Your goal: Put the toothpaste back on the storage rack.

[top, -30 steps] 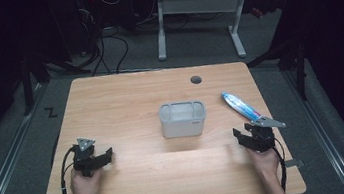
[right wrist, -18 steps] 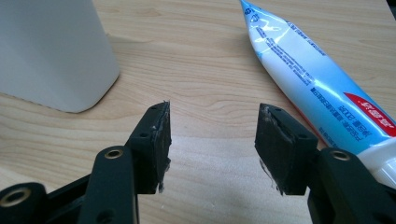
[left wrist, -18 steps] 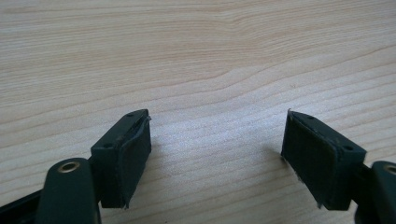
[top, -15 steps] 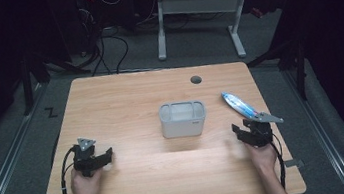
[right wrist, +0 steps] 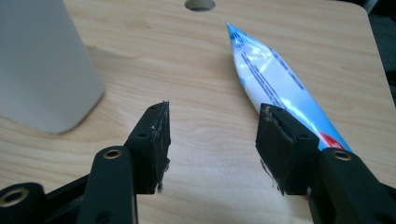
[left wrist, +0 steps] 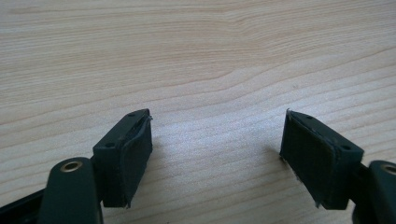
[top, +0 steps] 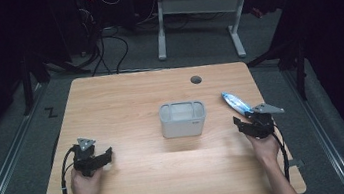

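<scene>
Two grippers sit low over the wooden counter (top: 126, 108), one in each of the person's hands. The left gripper (top: 98, 159) rests near the counter's near-left part, well apart from everything else; in the left gripper view its jaws stand wide open with only bare wood grain between them. The right gripper (top: 244, 125) is on the near-right side, its jaws parted and holding nothing. Just beyond it lies a blue and white tube (top: 235, 103), flat on the counter and slanting away toward the far side, with its sealed flat end pointing toward a round cable hole (top: 196, 79). In the right gripper view the tube (right wrist: 275, 88) runs beside and behind the right-hand jaw, not between the two jaws; whether that jaw touches it cannot be told. A pale grey, round-cornered container (top: 183, 119) stands upright in the middle of the counter, near the tube but apart from it.
</scene>
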